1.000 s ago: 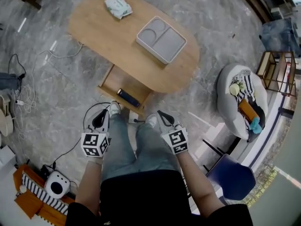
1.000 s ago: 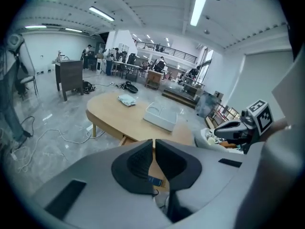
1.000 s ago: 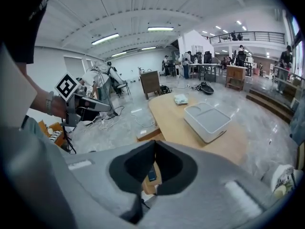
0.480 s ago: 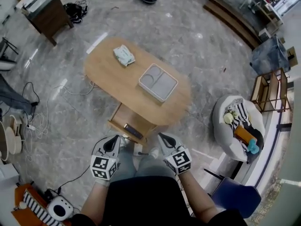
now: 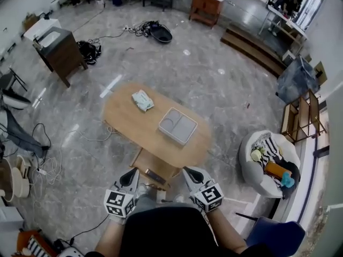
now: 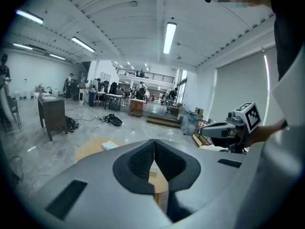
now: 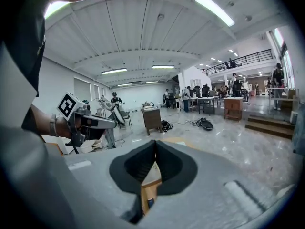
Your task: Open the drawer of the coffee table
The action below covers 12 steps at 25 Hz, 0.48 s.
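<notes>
Wooden drawer of oval light-wood coffee table: pulled out on near side, small dark flat object inside.
Left claw: jaws fully together, nothing gripped; in head view just left of drawer, not touching.
Right claw: jaws together, empty; just right of drawer, not touching.

Grey tray, wipes pack, white pouf, dark cabinet

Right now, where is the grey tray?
Head view: the grey tray lies on the coffee table, right of the white packet, just beyond the open drawer.
</notes>
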{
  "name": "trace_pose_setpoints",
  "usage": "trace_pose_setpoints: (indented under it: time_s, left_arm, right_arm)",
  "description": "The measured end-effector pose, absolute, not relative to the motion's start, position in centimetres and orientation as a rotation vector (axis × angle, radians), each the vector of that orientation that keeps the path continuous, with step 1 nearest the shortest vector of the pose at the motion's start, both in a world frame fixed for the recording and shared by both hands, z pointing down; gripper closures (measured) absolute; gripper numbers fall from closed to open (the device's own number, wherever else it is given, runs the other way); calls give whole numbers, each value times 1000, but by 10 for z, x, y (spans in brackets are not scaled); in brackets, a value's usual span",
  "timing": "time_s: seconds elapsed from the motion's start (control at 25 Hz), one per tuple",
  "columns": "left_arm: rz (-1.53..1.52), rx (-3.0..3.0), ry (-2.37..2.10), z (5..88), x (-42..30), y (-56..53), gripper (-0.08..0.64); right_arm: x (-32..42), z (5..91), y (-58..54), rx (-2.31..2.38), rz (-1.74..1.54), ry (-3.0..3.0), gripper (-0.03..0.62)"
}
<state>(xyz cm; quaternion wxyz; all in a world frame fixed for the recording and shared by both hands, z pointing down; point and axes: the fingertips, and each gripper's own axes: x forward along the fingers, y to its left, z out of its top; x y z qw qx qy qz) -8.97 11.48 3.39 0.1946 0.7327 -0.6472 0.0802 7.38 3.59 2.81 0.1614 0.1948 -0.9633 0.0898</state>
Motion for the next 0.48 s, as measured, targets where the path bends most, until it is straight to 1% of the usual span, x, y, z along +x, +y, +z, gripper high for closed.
trace_pose_setpoints:
  time_s: [0.2,0.48]
  left_arm:
    - [208,2067,-1831,5,-102,116,543]
    - [210,2151,-1861,-23,-100,114,543]
  right_arm:
    - [75,0,38,608,274,-2766,594]
    - [70,-27,40,629,242,-2826,594]
